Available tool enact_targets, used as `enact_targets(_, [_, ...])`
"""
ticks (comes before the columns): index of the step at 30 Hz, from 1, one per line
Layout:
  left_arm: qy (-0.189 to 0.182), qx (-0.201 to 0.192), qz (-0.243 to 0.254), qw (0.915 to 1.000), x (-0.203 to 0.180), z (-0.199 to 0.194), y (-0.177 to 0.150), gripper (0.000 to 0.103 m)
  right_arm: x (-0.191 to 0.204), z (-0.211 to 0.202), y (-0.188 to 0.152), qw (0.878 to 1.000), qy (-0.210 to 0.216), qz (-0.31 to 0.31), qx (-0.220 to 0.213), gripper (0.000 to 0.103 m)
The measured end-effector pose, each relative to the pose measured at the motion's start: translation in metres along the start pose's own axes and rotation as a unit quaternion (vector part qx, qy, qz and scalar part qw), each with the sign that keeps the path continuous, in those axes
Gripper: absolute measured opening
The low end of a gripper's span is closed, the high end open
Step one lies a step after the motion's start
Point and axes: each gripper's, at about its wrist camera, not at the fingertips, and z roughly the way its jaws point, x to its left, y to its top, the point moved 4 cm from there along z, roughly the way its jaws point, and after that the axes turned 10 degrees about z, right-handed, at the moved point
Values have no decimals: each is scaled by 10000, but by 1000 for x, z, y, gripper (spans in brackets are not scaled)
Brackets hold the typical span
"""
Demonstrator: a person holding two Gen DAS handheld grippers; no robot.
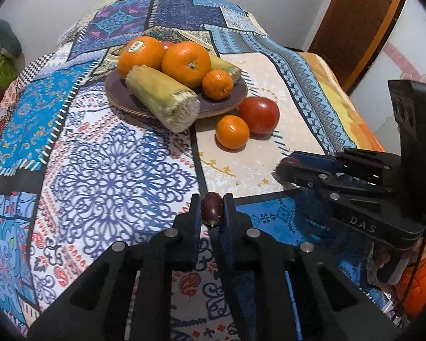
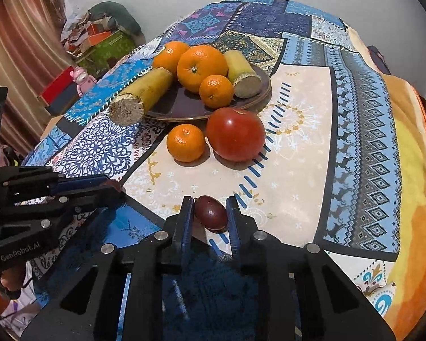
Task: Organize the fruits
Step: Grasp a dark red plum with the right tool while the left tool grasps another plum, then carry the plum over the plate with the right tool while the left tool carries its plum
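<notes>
Fingers of your left gripper (image 1: 212, 209) pinch one dark plum (image 1: 212, 209), and your right gripper (image 2: 210, 213) clamps another plum (image 2: 211, 212), both near the bed's front edge. You're mid-carry, I judge; next, lift them over the tomato (image 2: 235, 134) to the plate (image 2: 181, 105).

I see even, fairly bright indoor light from above; soft short shadows under the tomato (image 2: 235, 134) and the loose mandarin (image 2: 186, 142). Mild glare on the oranges. Strong fisheye bending, dark vignette corners. Centre sharp, the edges go soft.
</notes>
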Motion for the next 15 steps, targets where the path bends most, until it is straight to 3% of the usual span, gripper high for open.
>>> enact_targets(15, [449,-530,-312,9971,44,-39,30,14,15,-30,35,9982,48,-205,-559,21])
